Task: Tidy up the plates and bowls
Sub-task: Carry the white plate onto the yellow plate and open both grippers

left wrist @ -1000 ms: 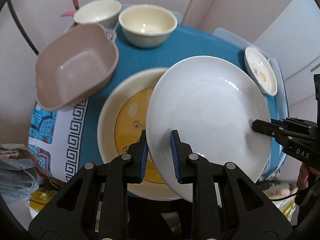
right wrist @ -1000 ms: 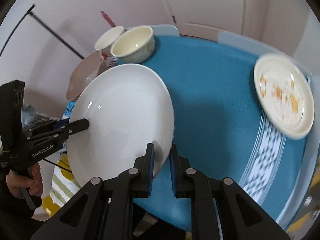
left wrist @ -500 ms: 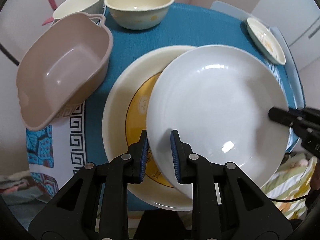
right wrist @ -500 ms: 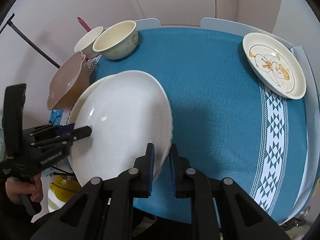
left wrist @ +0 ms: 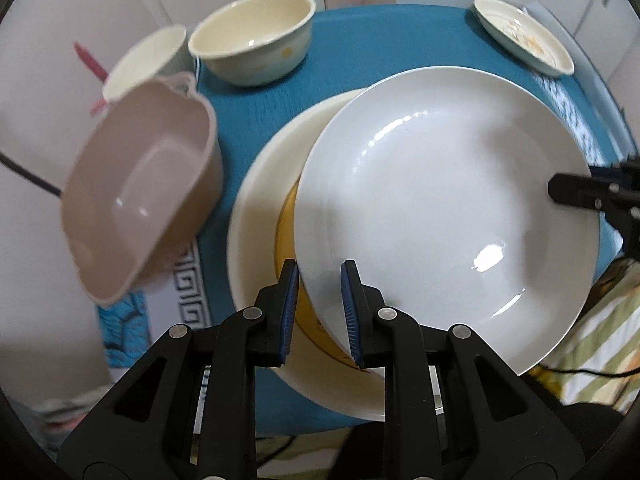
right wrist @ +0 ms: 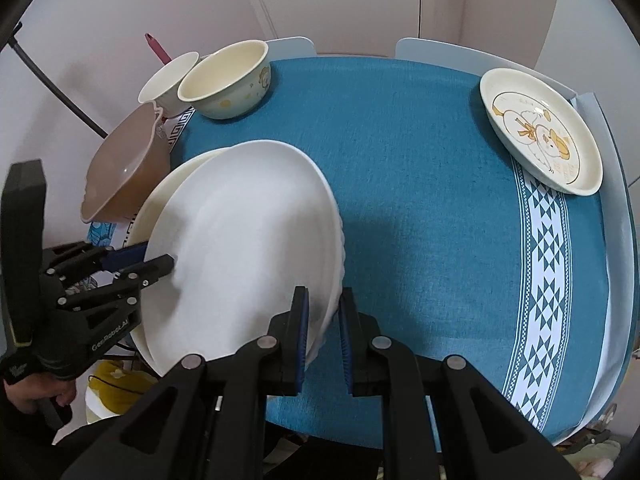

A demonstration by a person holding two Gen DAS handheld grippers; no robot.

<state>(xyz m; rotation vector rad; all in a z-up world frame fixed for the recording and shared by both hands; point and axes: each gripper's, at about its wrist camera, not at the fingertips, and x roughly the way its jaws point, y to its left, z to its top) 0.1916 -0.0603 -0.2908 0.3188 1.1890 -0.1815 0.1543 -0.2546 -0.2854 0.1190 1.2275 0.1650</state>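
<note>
Both grippers hold one large white plate (left wrist: 440, 208) by opposite rims. My left gripper (left wrist: 320, 308) is shut on its near edge, and my right gripper (right wrist: 322, 320) is shut on the edge nearest it. The white plate (right wrist: 248, 240) hangs slightly tilted, offset to the right over a cream plate with a yellow centre (left wrist: 260, 208) on the blue tablecloth (right wrist: 400, 180). Whether the two plates touch I cannot tell. The other gripper shows in each view: the right gripper (left wrist: 572, 186) and the left gripper (right wrist: 156, 258).
A taupe handled bowl (left wrist: 140, 200) sits left of the plates, overhanging the table edge. Behind it stand a cream bowl (left wrist: 252, 40) and a small white bowl (left wrist: 148, 60). A small cartoon-print plate (right wrist: 540, 136) lies at the far right. A hand (right wrist: 32, 396) grips the left tool.
The white plate has come down and levelled out over the cream plate, with both grippers still shut on its rims. The left view has rolled and the table looks closer.
</note>
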